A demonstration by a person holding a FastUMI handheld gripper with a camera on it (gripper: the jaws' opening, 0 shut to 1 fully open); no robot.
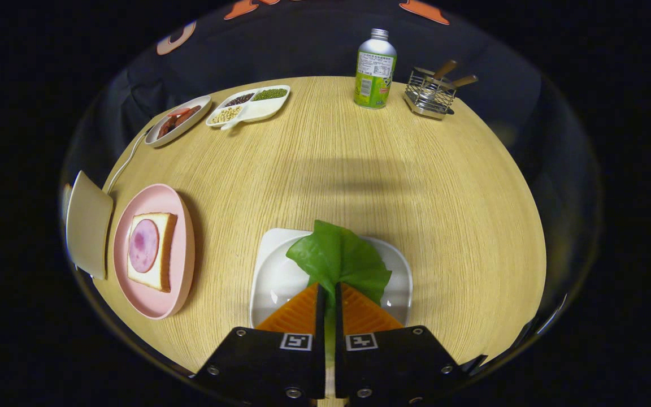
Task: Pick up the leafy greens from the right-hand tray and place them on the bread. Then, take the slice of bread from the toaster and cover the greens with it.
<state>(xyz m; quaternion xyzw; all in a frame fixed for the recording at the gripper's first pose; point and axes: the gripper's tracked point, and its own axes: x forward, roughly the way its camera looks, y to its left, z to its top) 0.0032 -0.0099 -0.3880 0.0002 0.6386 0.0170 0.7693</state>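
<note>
Over the white tray [266, 271], hand-held gripper [329, 289] pinches leafy greens [339, 257]; bare table [444, 186] beyond.

greens [339, 257] in tool [329, 289] over tray [272, 271] | bread [153, 250] on plate [156, 299], left

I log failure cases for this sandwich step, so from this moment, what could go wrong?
1. The gripper pinches only the base of the lettuce leaf over the white tray; the thin hold may slip.
2. The floppy leaf could fold or land off the ham and bread.
3. The pink plate sits well aside; a fast swing might drop the leaf on the table.
</note>
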